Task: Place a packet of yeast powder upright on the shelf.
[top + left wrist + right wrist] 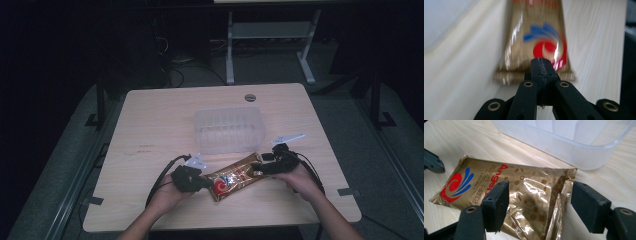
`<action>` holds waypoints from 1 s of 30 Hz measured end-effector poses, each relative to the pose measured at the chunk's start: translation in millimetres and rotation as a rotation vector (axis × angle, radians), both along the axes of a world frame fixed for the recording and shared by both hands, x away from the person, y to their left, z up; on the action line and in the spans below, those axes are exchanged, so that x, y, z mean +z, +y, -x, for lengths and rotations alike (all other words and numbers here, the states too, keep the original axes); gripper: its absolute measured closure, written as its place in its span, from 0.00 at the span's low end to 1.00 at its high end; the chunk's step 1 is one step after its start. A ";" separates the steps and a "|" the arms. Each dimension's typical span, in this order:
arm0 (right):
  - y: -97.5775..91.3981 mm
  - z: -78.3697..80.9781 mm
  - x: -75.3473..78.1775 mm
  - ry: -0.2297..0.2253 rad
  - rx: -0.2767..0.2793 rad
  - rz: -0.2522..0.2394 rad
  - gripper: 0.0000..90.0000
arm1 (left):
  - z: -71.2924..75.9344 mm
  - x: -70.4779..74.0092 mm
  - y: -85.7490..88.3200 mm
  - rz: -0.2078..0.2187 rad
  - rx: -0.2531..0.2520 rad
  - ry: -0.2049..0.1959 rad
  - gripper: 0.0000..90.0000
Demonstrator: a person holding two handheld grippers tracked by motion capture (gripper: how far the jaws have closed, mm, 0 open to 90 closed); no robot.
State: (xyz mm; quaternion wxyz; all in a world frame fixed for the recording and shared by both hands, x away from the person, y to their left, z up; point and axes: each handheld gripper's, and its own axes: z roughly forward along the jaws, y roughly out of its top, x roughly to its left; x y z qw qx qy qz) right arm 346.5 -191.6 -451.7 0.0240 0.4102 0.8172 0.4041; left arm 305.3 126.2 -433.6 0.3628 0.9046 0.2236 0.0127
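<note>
- The gold packet (236, 176) is lying on the desk (150, 130) near its front edge, just in front of the clear plastic tub (229, 129).
- The left gripper (541, 65) is clenching the packet's sealed end seam, jaws pressed together on the foil.
- The right gripper (537, 206) is standing released, its jaws straddling the packet's other end without pressing it.
- Risk: the left gripper is pinching only a thin seam, so lifting could be letting the slick foil slide out or tear.
- Risk: if the right gripper closes on the puffed, crinkled middle, the packet may be buckling or bursting, or swinging into the tub's near wall.
</note>
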 end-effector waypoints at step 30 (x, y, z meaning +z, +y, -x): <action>-0.6 -6.3 -13.9 0.104 0.027 -0.040 0.43 | -2.3 -19.6 -20.2 -0.104 -0.018 0.017 1.00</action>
